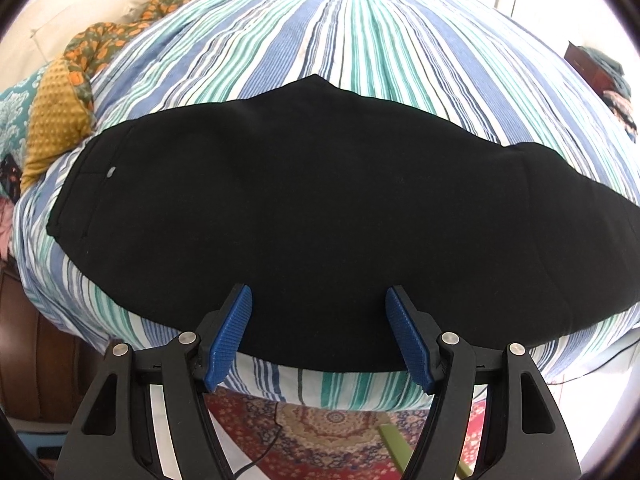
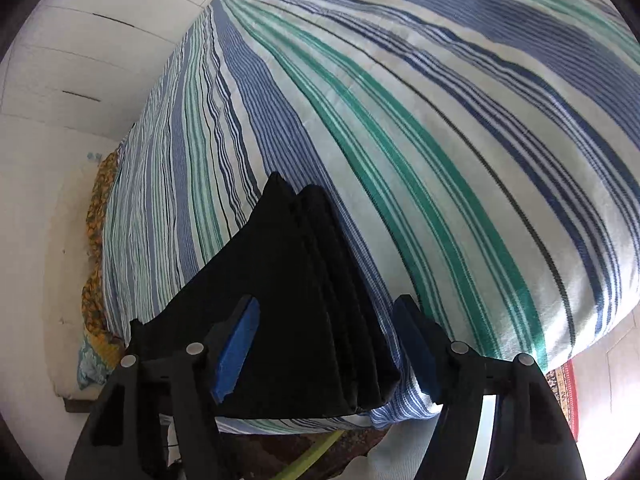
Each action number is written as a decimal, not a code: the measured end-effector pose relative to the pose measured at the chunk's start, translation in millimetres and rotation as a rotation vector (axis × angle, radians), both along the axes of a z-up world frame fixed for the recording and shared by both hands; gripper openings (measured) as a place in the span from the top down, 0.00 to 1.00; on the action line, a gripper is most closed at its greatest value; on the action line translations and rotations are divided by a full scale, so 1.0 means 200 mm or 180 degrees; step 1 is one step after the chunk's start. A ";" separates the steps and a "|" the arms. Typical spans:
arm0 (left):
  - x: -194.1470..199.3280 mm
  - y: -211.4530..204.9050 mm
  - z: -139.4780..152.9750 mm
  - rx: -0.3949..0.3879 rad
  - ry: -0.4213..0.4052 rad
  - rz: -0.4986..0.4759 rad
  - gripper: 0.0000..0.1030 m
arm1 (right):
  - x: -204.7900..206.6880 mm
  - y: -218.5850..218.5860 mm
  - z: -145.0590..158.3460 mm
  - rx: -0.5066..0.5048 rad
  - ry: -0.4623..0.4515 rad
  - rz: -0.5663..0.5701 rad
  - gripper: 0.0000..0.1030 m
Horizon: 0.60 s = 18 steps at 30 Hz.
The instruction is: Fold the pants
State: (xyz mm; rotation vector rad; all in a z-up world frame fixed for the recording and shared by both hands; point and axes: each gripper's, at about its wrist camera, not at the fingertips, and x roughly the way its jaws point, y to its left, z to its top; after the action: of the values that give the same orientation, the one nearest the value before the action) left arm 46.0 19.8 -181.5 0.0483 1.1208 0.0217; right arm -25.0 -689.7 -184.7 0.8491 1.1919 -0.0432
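Pants [image 1: 320,208] lie flat on striped bed [image 1: 360,32], legs stacked, near its front edge.
My left gripper [image 1: 319,300] hovers released over the near edge, angled steeply down; my right gripper [image 2: 326,320] straddles the cuff end, not clamped yet. Better pinch all layers together before folding the cuffs across.

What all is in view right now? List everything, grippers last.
pants: one, black, lying flat across the near side of the bed
striped bedcover: one, blue, green and white, covering the bed
floral blanket: one, orange and green, bunched along the far-left edge of the bed
mustard cushion: one, yellow, left of the pants
patterned rug: one, red, on the floor below the bed
left hand-held gripper: blue pads, open above the near edge of the pants
right hand-held gripper: blue pads, open, pants end between them
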 end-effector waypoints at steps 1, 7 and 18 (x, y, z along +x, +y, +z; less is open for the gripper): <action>0.00 0.00 0.00 -0.0005 0.0006 0.0001 0.30 | 0.01 0.02 -0.01 0.0078 0.0010 0.0100 0.39; 0.01 0.00 -0.01 -0.0011 0.0019 0.0018 0.30 | 0.03 0.06 -0.07 0.0216 0.0114 0.0242 0.47; -0.01 0.16 0.07 -0.0276 -0.0057 0.0291 0.30 | 0.04 0.47 0.24 0.1115 -0.0869 0.0346 0.84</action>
State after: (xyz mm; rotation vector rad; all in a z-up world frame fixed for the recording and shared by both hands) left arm 44.3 51.6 -166.9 -0.0804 1.1042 0.0550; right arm -18.0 -595.3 -137.0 1.0562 0.9982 0.3692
